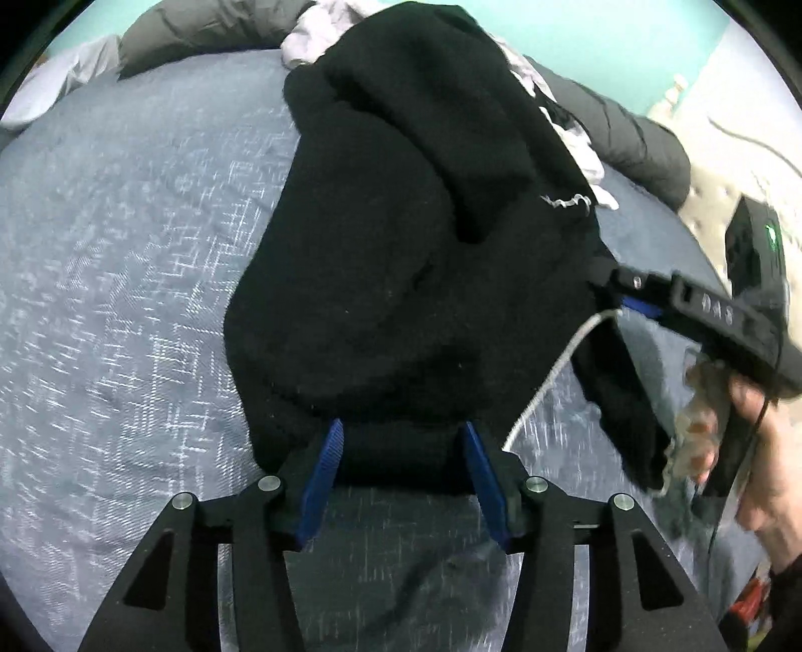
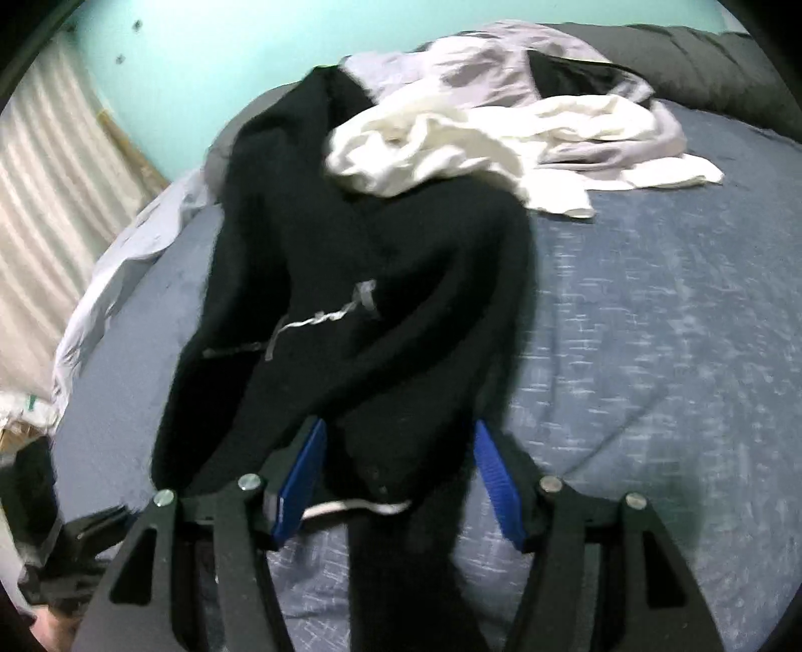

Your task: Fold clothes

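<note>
A black fleece garment [image 1: 401, 251] [image 2: 376, 276] with a white drawstring [image 1: 551, 376] [image 2: 351, 507] lies stretched lengthwise on the bed. My left gripper [image 1: 403, 451] stands open at its near hem, with the cloth between the blue pads [image 1: 326, 461] and their inner faces bare. My right gripper [image 2: 398, 451] is open too, astride a bunched corner of the same garment, and the drawstring runs across the gap. In the left wrist view the right gripper [image 1: 626, 296] sits at the garment's right edge. A fold of cloth hangs below it, and a hand [image 1: 767, 451] holds its grip.
The bed has a blue-grey flecked cover [image 1: 125, 301] [image 2: 651, 326]. A heap of white and lilac clothes [image 2: 501, 125] [image 1: 311, 40] lies over the garment's far end. A dark grey duvet [image 2: 702, 55] [image 1: 646, 140] lines the far edge, below a teal wall.
</note>
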